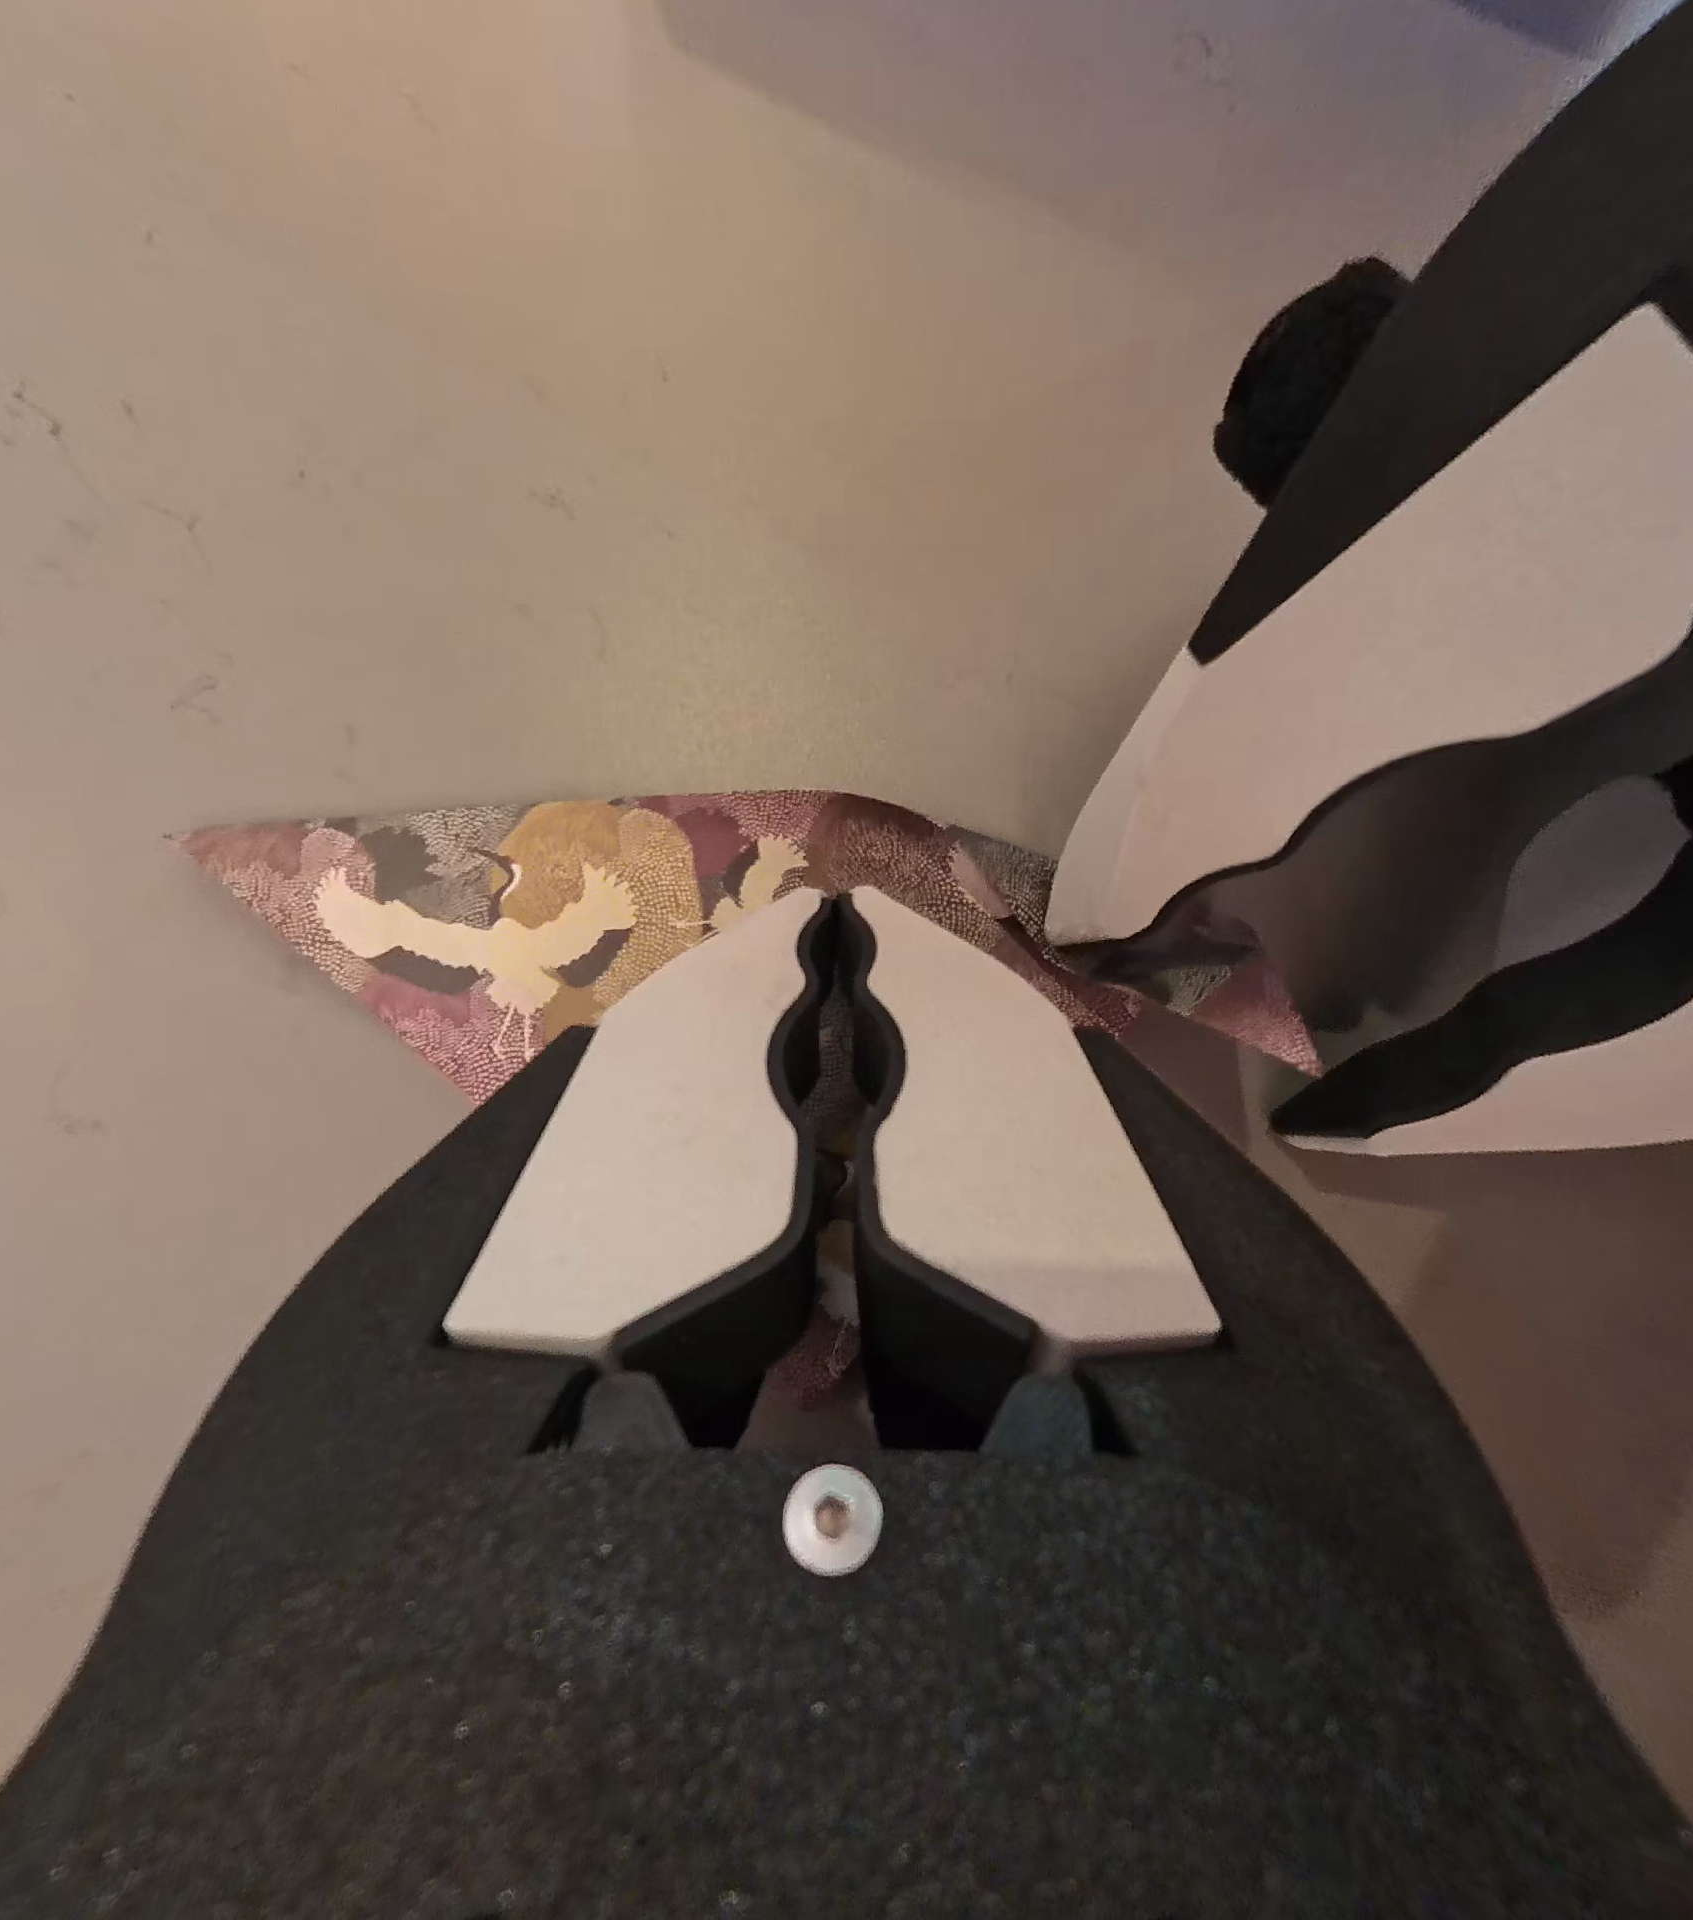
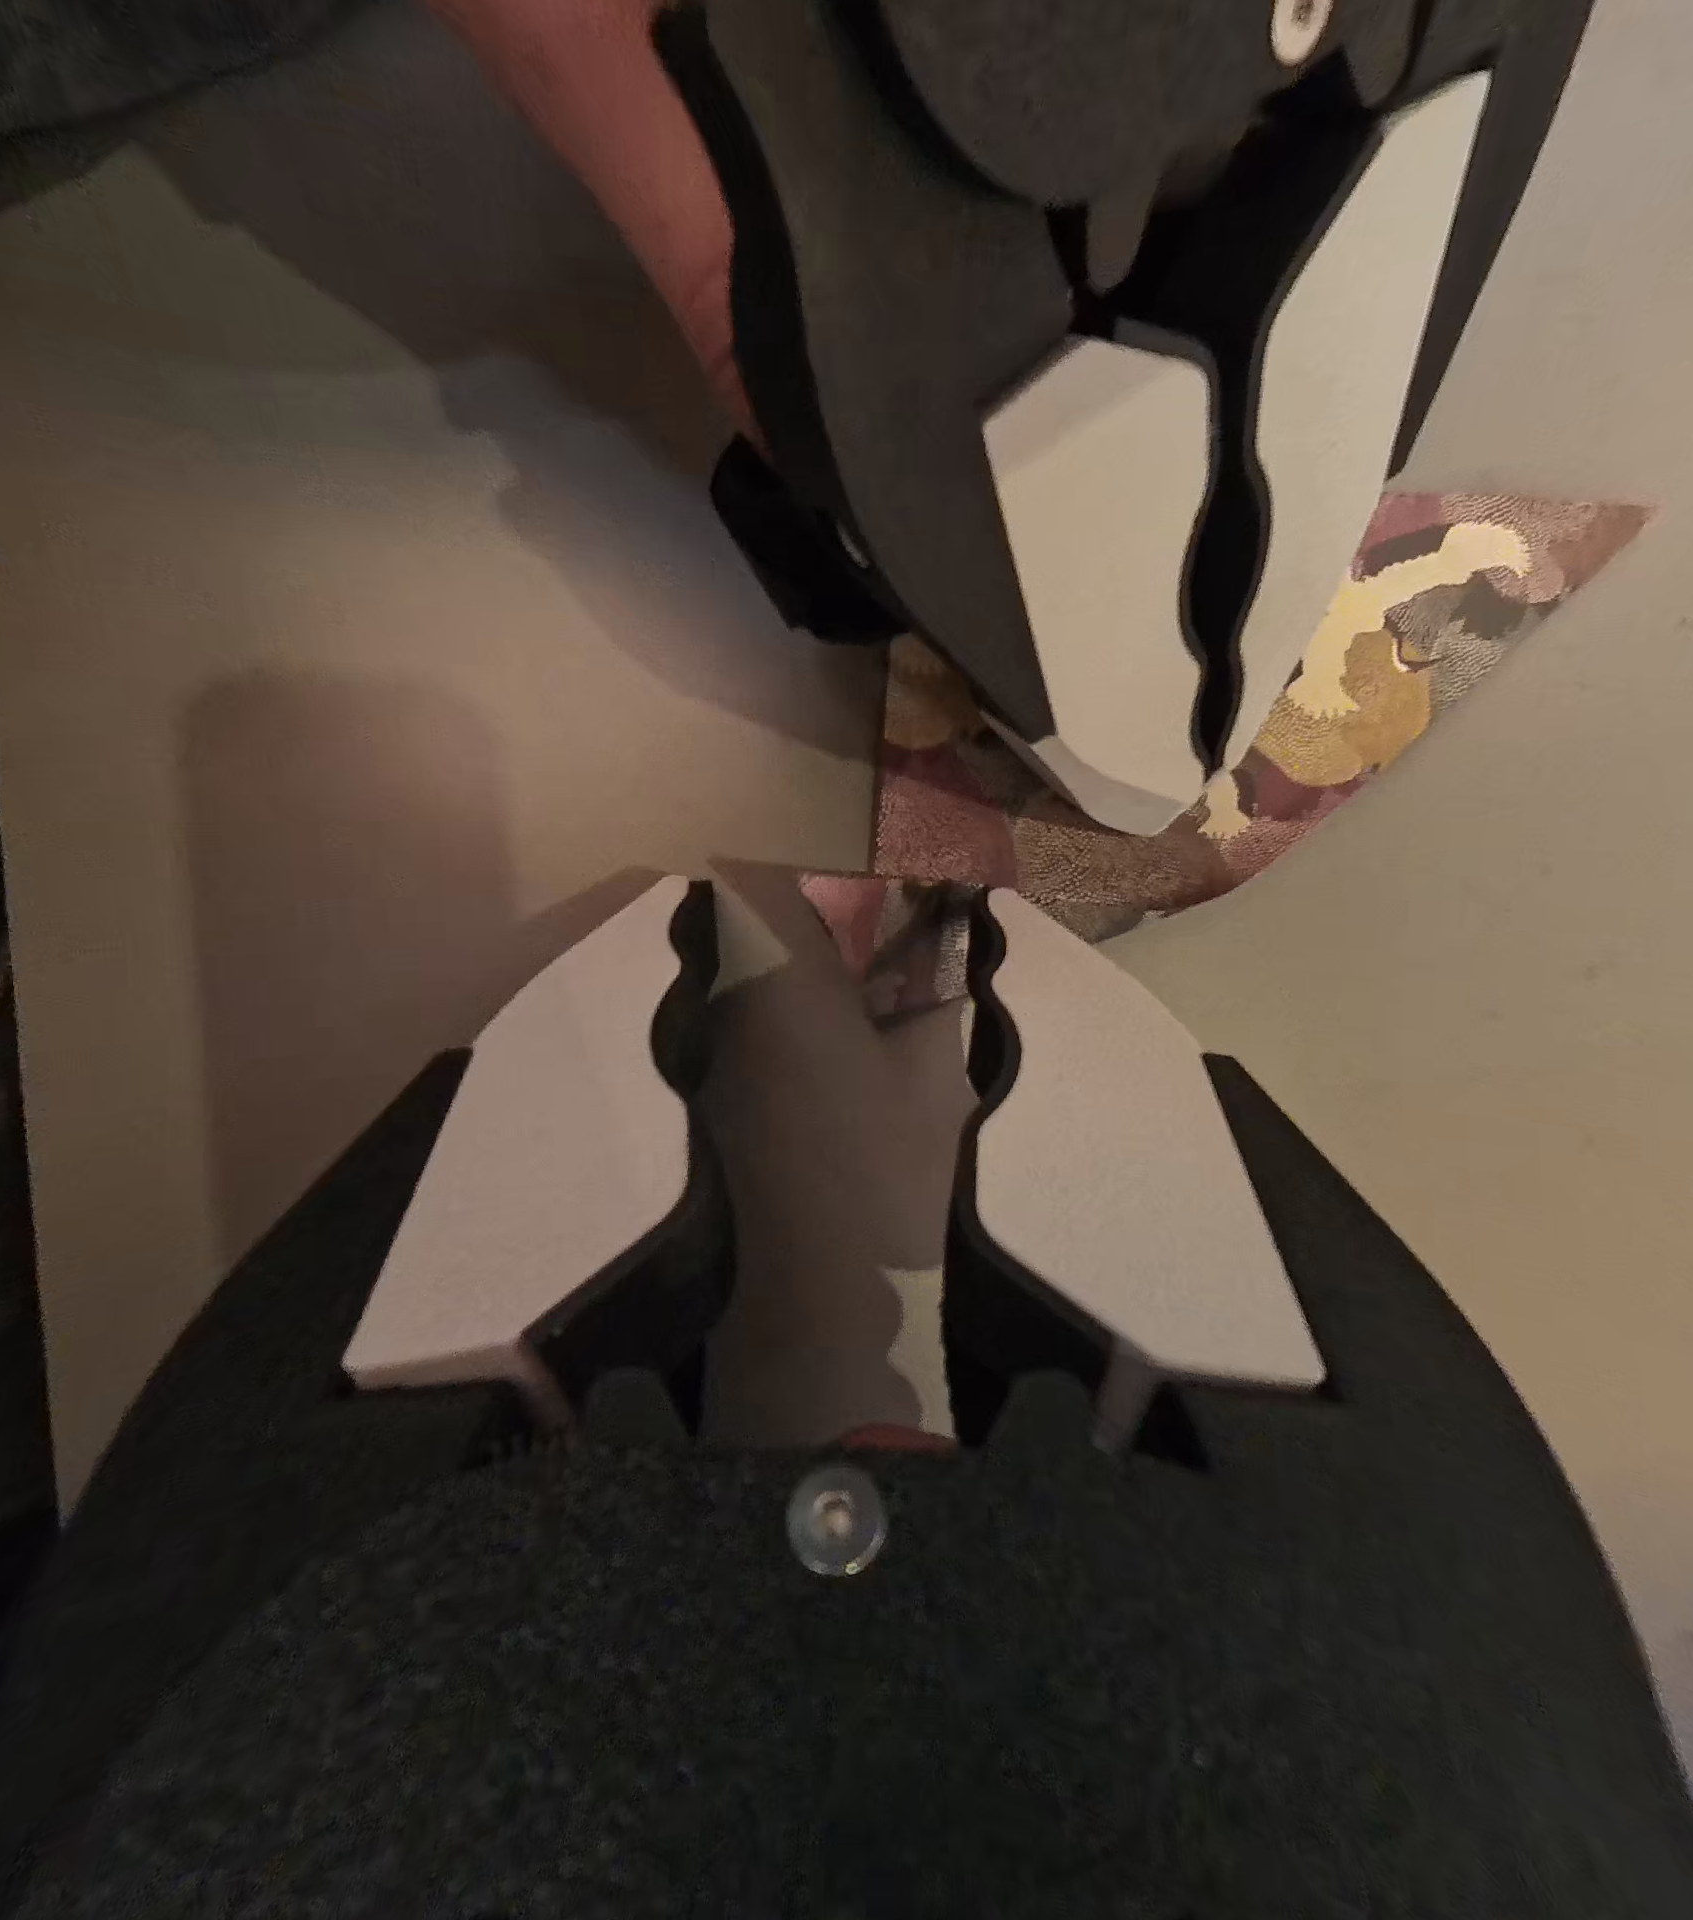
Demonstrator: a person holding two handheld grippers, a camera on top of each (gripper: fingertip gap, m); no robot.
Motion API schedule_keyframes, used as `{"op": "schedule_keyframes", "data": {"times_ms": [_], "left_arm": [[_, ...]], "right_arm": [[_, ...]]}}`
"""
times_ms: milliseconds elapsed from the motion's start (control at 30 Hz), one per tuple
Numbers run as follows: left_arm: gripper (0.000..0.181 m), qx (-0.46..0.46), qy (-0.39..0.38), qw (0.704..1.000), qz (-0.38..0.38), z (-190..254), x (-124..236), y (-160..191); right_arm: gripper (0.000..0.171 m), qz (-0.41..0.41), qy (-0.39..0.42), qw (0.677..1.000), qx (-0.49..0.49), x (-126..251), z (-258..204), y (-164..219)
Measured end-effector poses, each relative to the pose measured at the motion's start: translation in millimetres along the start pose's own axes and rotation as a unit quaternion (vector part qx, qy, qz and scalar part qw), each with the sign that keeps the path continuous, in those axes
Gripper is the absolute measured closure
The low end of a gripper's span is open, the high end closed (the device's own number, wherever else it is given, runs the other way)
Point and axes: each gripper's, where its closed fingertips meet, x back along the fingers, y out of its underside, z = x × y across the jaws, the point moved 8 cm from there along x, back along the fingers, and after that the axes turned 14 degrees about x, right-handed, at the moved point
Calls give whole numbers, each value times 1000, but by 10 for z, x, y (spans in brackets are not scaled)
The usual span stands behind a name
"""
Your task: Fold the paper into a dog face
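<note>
Paper: a patterned sheet (image 1: 551,914) printed with pale birds on plum, gold and grey. It lies folded into a flat triangle on the surface, its long straight edge on the far side in the left wrist view and one pointed corner reaching out to the left.

Surface: a pale cream top (image 1: 406,468) with faint scuff marks. In the right wrist view its edge shows at the left, with dark clothing beyond.

Left gripper: the left gripper (image 1: 837,902) has its two fingers pressed together, tips meeting over the middle of the paper. Printed paper shows through the narrow wavy gap between the fingers. Whether the tips actually pinch a layer or only press down on it cannot be told. In the right wrist view the same gripper (image 2: 1211,774) comes down from above with its tips on the paper, jaws likewise together.

Right gripper: the right gripper (image 2: 837,894) has its fingers spread, with a clear gap between them. A small raised corner of the paper (image 2: 909,956) sits in that gap near the tips, closer to the right-hand finger. In the left wrist view this gripper (image 1: 1174,1029) enters from the right, one fingertip at the paper's right end and the other finger lower, just off the corner.

Person: a hand (image 2: 613,177) holds the left gripper's body at the top of the right wrist view.
</note>
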Motion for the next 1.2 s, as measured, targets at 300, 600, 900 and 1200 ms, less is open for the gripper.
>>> {"op": "schedule_keyframes", "data": {"times_ms": [300, 600, 900, 1200], "left_arm": [[181, -14, 17, 999, -29, -13, 16, -25], [164, 1, 99, 992, -82, -235, 146, 15], [163, 18, 124, 990, -58, -303, 229, 137], [181, 53, 28, 998, -12, -202, 195, 170]], "right_arm": [[132, -4, -41, 997, -65, 16, 72, 50], [136, 27, -109, 989, -97, 34, 206, 115], [139, 27, -113, 988, -103, 48, 385, 218], [140, 27, -104, 989, -105, 62, 452, 268]]}}
